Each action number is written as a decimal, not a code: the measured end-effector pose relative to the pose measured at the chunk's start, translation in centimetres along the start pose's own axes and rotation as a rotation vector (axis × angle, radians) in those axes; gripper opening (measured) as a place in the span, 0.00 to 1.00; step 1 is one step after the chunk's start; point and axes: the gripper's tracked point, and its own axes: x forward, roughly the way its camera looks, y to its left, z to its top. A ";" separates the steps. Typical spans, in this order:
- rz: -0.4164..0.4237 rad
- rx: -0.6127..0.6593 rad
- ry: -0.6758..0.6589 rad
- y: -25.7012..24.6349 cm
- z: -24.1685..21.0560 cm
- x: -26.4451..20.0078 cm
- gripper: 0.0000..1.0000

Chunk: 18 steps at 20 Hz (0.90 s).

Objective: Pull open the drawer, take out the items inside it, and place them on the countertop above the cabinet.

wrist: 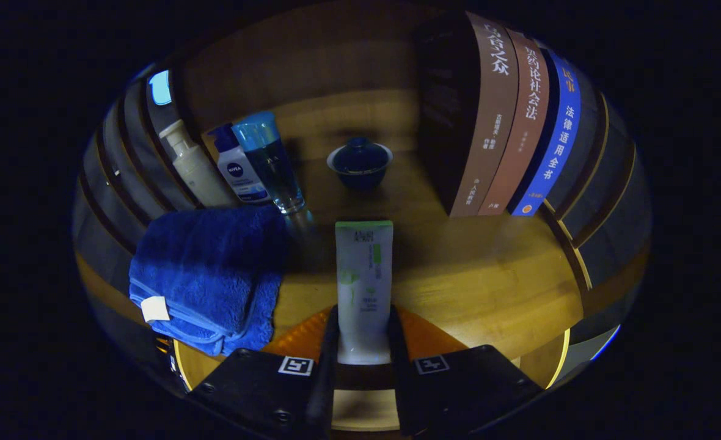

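The gripper (363, 342) is clamping a white tube (363, 287) between its two fingers, one finger pressing on each side of the tube's lower end. The tube is standing upright with its green-edged flat end on top, and its base is sitting between the fingers, just over the wooden bench (489, 275); whether it is touching the wood I cannot tell.

Just to the left of the tube, a folded blue towel (208, 275) is lying on the bench, with a small white tag showing at its near corner. It is close to the tube but apart from it.

Beyond the towel, three bottles are standing upright in a tight row against the slatted side wall: a pale pump bottle (192, 168) farthest left, a white bottle with a blue pump (238, 168) next to it, and a clear bottle with a light blue cap (272, 162) nearest the middle.

Straight ahead, well beyond the tube, a small dark blue lidded bowl (359, 162) is sitting alone on the bench.

To the right of the bowl, three books are standing together with their spines facing forward: a brown book (489, 122), a reddish-brown book (522, 122), and a blue book (556, 140).
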 end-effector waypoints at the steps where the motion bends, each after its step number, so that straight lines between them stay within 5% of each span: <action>1: 0.005 0.001 -0.008 0.0 0.1 0.1 0.46; 6: 0.007 0.032 -0.067 -0.2 1.2 -1.6 0.99; 11: 0.001 0.022 -0.181 0.5 1.4 -6.4 0.99; 18: 0.026 0.009 -0.510 1.7 -0.2 -18.4 0.99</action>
